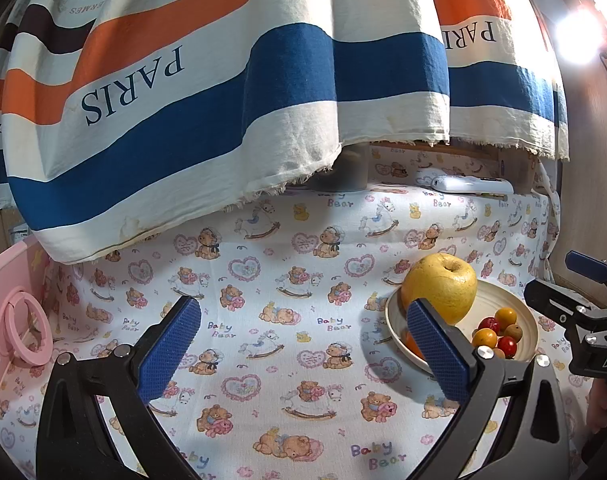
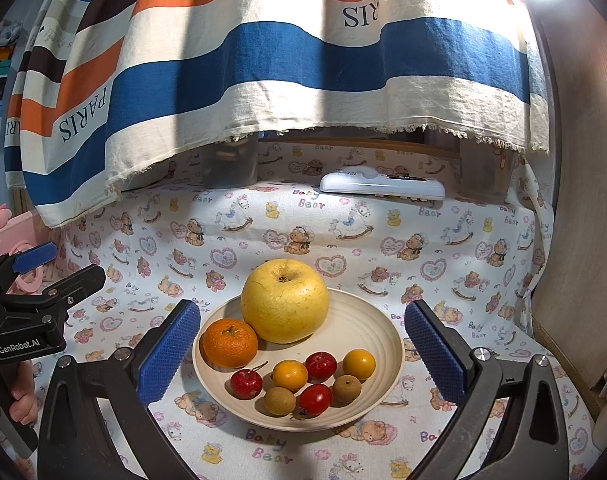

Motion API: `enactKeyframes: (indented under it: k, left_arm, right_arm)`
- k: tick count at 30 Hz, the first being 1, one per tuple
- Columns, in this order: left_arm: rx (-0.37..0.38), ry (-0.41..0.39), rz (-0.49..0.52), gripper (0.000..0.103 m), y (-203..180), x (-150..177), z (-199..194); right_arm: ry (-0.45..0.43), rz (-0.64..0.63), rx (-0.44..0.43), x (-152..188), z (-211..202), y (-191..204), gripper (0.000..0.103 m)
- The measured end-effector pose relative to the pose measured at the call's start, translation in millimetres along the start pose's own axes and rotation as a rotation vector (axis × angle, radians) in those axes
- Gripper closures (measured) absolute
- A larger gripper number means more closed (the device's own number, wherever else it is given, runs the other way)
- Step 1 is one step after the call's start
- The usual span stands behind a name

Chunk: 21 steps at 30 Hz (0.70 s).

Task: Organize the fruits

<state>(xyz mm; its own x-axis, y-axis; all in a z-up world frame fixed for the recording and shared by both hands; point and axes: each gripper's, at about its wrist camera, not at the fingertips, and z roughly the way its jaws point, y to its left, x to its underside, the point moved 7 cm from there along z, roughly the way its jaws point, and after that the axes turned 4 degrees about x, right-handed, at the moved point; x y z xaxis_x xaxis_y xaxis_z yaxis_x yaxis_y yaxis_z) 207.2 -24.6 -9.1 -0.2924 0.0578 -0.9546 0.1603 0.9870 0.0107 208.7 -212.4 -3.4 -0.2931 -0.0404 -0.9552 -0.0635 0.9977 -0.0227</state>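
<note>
**Cream plate full of fruit, both my grippers wide open**

Cream and round, the plate (image 2: 383, 332) sits low in the middle of my right wrist view, on the teddy-bear cloth (image 2: 343, 240). My right gripper (image 2: 302, 354) is open wide. Its blue fingers (image 2: 169, 354) stand on each side of the plate and hold nothing.

On the plate, the big yellow apple (image 2: 285, 300) is at the back. The orange (image 2: 230, 343) touches it on the left. In front lie the small fruits: three red ones (image 2: 246, 384), two yellow ones (image 2: 290, 375) and two brown ones (image 2: 279, 401), close together.

In my left wrist view, the plate (image 1: 503, 304) is at the lower right of the frame. My left gripper (image 1: 304, 350) is open wide too, and it is empty. Its right finger (image 1: 439, 350) covers part of the plate and most of the orange (image 1: 412, 342). The yellow apple (image 1: 439, 286) shows above that finger.

At the left edge of the right wrist view I see my left gripper (image 2: 47, 268) from the side, with a hand (image 2: 21, 394) on its handle. At the right edge of the left wrist view I see my right gripper (image 1: 575, 284).

A striped curtain (image 2: 283, 60) hangs across the top. Under it, a white remote (image 2: 381, 186) lies on the cloth at the back. Something pink (image 1: 19, 320) is at the left edge.
</note>
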Motion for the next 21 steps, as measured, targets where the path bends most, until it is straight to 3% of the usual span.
enactKeyframes:
  k: [21]
  left_arm:
    - [0.0,0.003,0.001,0.0,1.2,1.7,0.2]
  right_arm:
    - [0.006,0.005,0.02,1.1,0.7,-3.5,0.001]
